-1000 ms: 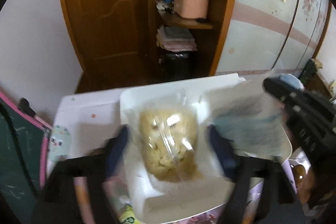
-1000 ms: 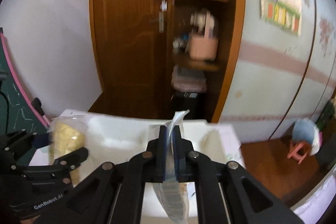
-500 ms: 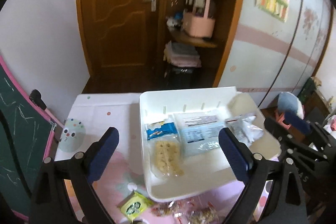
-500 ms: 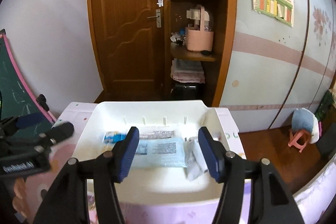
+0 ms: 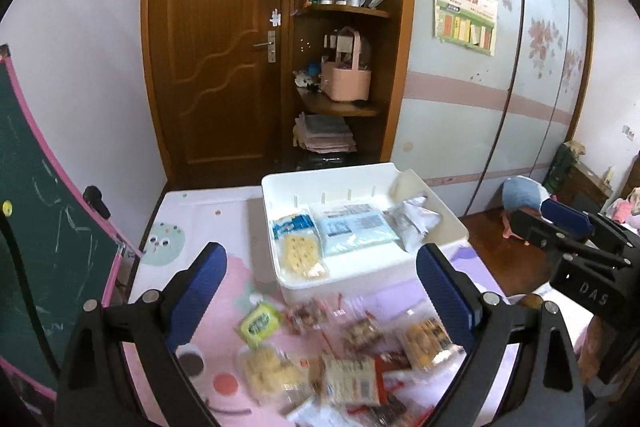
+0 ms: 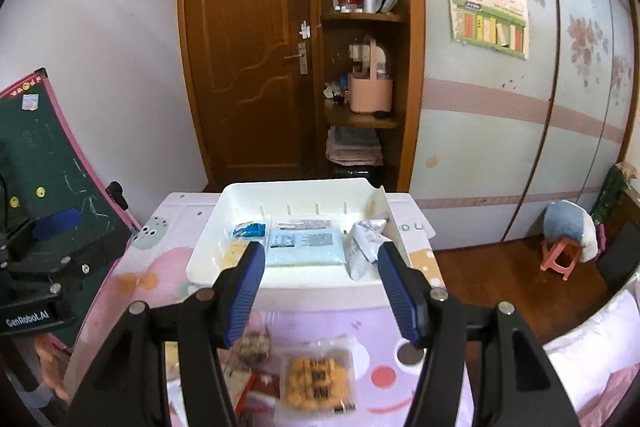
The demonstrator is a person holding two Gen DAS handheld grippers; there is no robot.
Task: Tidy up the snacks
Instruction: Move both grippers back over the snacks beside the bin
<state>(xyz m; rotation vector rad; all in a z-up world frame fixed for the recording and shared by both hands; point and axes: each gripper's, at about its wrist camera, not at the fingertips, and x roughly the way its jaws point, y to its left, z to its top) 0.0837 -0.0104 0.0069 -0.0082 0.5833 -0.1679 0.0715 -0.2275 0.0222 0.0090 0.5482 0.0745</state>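
A white tray [image 5: 448, 219] stands at the table's far side and holds a yellow biscuit bag [image 5: 298, 245], a light blue packet [image 5: 356, 229] and a silver packet [image 5: 414, 221]. The tray [image 6: 208, 243] shows in the right wrist view with the blue packet [image 6: 306, 245] and silver packet [image 6: 364, 243]. My left gripper [image 5: 320, 291] is open and empty, above a pile of loose snacks [image 5: 344, 363]. My right gripper [image 6: 322, 287] is open and empty, near an orange cracker pack [image 6: 318, 381].
The table has a pink patterned cloth [image 5: 240, 211]. A green chalkboard [image 5: 36, 195] leans at the left. A brown door [image 5: 212, 43] and corner shelves [image 5: 344, 11] stand behind. A small stool [image 6: 558, 255] is on the floor at right.
Both grippers opened and let their packets go into the tray, then drew back toward me. The loose snack pile has come into view.
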